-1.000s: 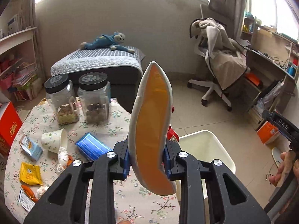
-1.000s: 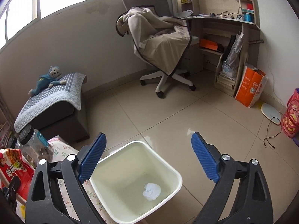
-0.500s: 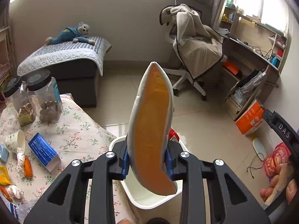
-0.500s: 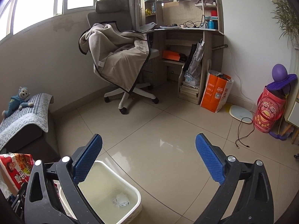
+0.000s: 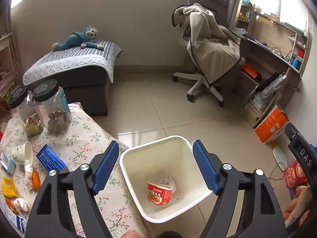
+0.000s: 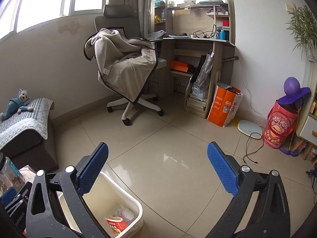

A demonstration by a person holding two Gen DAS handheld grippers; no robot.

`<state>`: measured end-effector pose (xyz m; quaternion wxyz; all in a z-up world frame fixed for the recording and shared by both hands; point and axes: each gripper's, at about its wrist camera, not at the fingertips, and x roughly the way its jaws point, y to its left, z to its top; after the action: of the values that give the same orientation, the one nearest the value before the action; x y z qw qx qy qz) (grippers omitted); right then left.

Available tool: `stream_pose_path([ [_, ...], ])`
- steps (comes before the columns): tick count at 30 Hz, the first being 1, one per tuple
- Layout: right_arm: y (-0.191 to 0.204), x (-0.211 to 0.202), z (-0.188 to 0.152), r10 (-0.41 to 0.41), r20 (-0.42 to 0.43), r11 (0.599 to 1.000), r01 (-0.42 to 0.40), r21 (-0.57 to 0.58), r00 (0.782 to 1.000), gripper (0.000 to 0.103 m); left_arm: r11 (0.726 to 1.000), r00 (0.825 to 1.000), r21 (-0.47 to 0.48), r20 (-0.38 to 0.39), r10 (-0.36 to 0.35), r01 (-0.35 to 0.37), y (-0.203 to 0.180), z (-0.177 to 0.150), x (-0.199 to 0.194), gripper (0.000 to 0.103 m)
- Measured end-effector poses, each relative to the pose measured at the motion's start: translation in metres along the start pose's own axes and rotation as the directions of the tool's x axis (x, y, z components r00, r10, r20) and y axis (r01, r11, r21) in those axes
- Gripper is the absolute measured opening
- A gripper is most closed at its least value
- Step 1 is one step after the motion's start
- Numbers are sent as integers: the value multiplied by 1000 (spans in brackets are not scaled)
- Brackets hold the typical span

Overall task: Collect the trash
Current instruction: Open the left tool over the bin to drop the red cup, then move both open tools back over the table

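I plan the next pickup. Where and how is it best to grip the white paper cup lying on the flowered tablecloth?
The white paper cup lies on its side, mouth toward the blue box. Probably come from above and pinch across its side walls near the rim, gently, since thin paper crushes.

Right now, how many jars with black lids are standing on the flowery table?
2. The left jar and the right jar stand side by side at the table's far edge; others may sit out of frame.
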<state>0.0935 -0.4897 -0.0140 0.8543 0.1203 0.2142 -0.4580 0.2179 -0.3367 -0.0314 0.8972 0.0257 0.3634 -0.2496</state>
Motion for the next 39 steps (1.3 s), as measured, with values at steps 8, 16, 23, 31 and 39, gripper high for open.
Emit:
stream_pose_path([
  [8,36,-26,-12,68,36,994,-65,-87,997,96,988,983,-33,105,154,-151,41,-4,-32,88],
  [16,80,-51,-28,162,23,977,-157,-144,987,96,962,948,-87,169,269,-258,86,-14,-64,93],
  [23,126,-79,-51,252,18,946,-243,-215,968,96,924,904,-125,197,380,-361,126,-27,-86,96],
  [31,169,-116,-70,342,46,905,-316,-286,938,96,875,868,-201,154,472,-440,184,-41,-101,96],
  [39,218,-145,-94,439,14,835,-402,-377,898,96,812,833,-265,50,551,-521,251,-63,-108,96],
])
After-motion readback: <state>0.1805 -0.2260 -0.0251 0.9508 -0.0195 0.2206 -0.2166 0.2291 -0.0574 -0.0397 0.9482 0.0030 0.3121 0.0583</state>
